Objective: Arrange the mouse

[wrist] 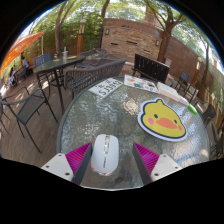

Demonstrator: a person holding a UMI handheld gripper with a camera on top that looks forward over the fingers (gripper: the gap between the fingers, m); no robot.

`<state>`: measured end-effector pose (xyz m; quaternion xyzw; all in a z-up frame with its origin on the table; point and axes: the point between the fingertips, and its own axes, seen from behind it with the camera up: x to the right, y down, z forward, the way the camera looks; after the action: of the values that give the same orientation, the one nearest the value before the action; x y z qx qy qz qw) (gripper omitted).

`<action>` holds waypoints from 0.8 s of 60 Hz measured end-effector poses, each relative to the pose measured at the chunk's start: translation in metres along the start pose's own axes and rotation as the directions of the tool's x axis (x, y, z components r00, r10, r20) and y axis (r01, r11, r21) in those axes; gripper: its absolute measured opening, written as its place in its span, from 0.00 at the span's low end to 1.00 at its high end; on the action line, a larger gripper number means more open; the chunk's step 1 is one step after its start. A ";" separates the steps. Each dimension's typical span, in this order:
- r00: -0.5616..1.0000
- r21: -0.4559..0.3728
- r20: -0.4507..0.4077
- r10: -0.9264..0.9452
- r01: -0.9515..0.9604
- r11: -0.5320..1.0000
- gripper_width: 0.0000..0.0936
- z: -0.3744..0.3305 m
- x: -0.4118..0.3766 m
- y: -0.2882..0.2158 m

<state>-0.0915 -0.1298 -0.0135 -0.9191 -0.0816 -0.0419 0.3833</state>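
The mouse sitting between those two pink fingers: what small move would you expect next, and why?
Probably closing the fingers. The white mouse lies on the glass table between the gripper fingers, with a gap at either side, so it is not yet held. Once it is gripped, it could likely be carried ahead to the yellow duck mouse pad, which lies bare.
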 end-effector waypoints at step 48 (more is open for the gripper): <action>0.956 0.344 0.261 0.132 -0.220 0.913 0.37 -0.099 0.041 -0.250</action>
<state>-0.0979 -0.0221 0.2368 -0.8325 -0.0487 0.1169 0.5394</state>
